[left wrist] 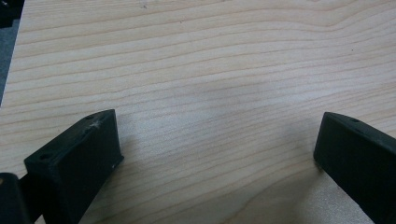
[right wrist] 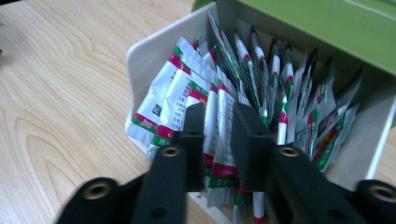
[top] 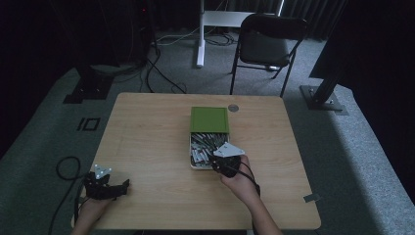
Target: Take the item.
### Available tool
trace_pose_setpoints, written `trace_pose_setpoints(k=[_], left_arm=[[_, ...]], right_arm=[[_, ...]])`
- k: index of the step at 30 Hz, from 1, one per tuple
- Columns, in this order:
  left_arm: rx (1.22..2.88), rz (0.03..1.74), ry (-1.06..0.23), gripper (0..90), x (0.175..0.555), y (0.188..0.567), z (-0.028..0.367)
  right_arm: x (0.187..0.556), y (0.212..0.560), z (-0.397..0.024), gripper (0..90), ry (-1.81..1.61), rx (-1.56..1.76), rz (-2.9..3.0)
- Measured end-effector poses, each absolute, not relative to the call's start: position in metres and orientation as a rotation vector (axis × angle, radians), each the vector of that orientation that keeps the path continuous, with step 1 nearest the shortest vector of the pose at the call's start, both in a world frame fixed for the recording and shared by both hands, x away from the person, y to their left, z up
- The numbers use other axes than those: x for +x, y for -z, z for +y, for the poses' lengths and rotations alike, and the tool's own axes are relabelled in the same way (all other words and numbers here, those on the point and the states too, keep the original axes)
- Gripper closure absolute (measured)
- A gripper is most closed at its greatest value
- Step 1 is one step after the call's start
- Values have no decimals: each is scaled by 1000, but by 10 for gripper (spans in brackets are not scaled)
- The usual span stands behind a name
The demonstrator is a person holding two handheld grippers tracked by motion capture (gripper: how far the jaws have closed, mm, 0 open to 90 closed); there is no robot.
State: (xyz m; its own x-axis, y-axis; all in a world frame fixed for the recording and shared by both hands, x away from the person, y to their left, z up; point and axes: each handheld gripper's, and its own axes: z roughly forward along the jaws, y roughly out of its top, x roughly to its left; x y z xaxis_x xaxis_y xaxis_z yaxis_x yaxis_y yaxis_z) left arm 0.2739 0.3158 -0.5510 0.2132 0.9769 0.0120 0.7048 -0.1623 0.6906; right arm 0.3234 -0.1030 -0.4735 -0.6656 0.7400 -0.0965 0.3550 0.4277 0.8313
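Right gripper (right wrist: 217, 126), jaws clamped on red-green-white foil sachets (right wrist: 219, 135), reaches into white rectangular box (right wrist: 144, 56) under green lid (top: 209, 119) mid-table; left gripper (left wrist: 217, 149) rests agape on wooden table (left wrist: 196, 56).

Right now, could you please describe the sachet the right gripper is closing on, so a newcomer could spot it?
On the wooden table stands a white box with a green lid, packed with upright sachets. The sachet is silver-white with red and green bands, standing near the box's near end. Unlike its neighbours, it sits between the right gripper jaws.
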Motion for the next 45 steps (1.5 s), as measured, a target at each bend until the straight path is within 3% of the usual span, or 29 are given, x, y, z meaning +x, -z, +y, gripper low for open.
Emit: trace_pose_setpoints(k=[26,31,45], left_arm=[[1939,1551,-635,13,274,551,316],[1939,1551,-635,13,274,551,316],[1937,1551,-635,13,274,551,316]], right_arm=[[332,501,-88,824,-971,1011,2193],[333,498,-89,881,-947,1028,2195],[325,478,-95,887,-1048,1039,2195]])
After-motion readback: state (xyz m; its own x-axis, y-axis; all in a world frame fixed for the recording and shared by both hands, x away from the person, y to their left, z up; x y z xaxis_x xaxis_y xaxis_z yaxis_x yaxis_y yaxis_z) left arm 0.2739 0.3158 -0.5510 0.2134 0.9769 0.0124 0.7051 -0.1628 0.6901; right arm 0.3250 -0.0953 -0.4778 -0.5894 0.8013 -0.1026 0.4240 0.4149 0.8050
